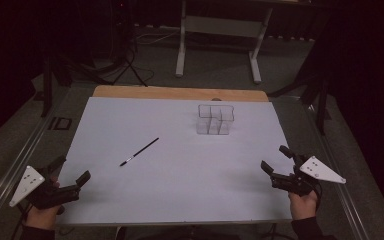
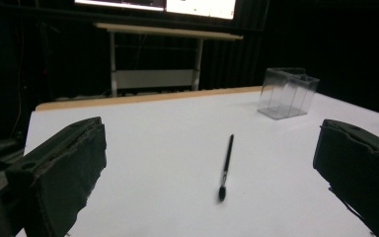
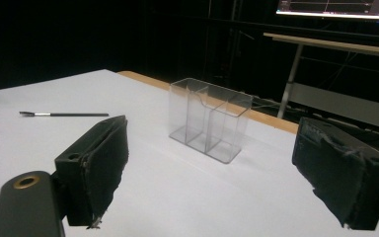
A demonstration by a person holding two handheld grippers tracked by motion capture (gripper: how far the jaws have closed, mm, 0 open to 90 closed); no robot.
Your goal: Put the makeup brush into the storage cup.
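A thin black brush lies slantwise on the white table sheet, left of the middle; it is also in the left gripper view as the brush and far left in the right gripper view as the brush. A clear plastic organiser box with compartments stands upright toward the back right, seen as the box and the box. My left gripper rests at the front left corner, open and empty. My right gripper sits at the front right edge, open and empty.
The wooden table edge shows behind the sheet. Beyond it stands a white desk frame on a dark floor, with tripod legs at the back left. A metal rail runs along the table's left side.
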